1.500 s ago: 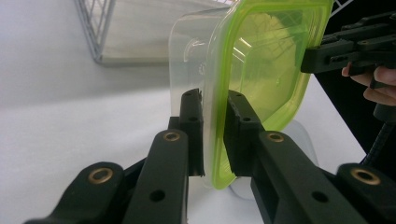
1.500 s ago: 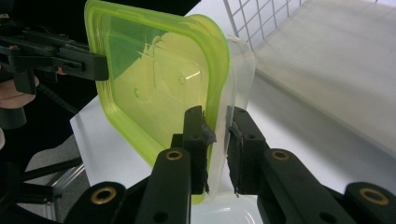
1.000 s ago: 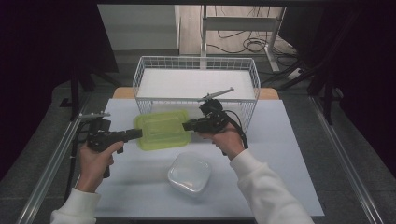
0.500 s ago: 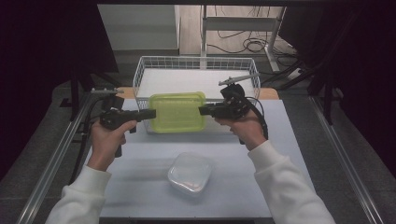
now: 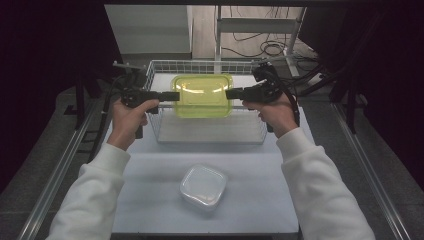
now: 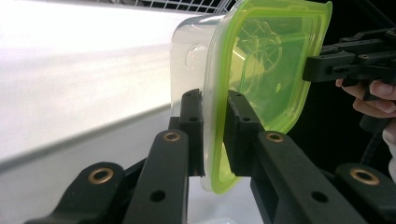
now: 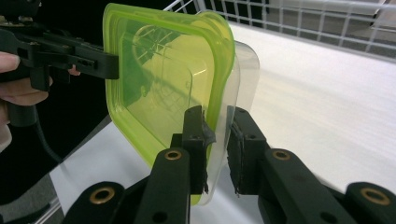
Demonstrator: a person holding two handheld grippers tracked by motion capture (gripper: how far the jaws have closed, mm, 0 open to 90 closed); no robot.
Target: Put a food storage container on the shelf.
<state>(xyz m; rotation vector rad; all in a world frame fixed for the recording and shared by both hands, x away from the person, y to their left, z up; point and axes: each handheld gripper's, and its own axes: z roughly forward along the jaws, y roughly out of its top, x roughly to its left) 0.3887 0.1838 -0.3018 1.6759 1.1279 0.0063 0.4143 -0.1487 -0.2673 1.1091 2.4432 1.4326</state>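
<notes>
Above the wire basket [image 5: 207,131], one clear container with a yellow-green lid [image 5: 202,95] hangs in the air, held level between two grippers. On its left edge the left gripper [image 5: 175,95] is clamped, its jaws pinching the lid's rim and the clear wall under it, as the left gripper view shows [image 6: 215,135]. On its right edge the right gripper [image 5: 230,93] is clamped the same way; in the right gripper view its jaws [image 7: 218,140] squeeze the lid's rim and the container's clear lip together. Each gripper sits in one hand of a person in white sleeves, two hands in all, the left hand [image 5: 131,116] and the right hand [image 5: 276,112].

One basket stands at the far middle of the worktop [image 5: 150,190], made of white wire with a pale floor. One second container, a clear one with a white lid [image 5: 203,187], rests on the near part of the worktop, well apart from the basket and from both hands.

Covering the worktop is a plain white sheet; metal rails run along both its sides. Beyond it the room is dark, with black cables [image 5: 265,47] lying on a wooden floor and a metal frame behind the basket.
</notes>
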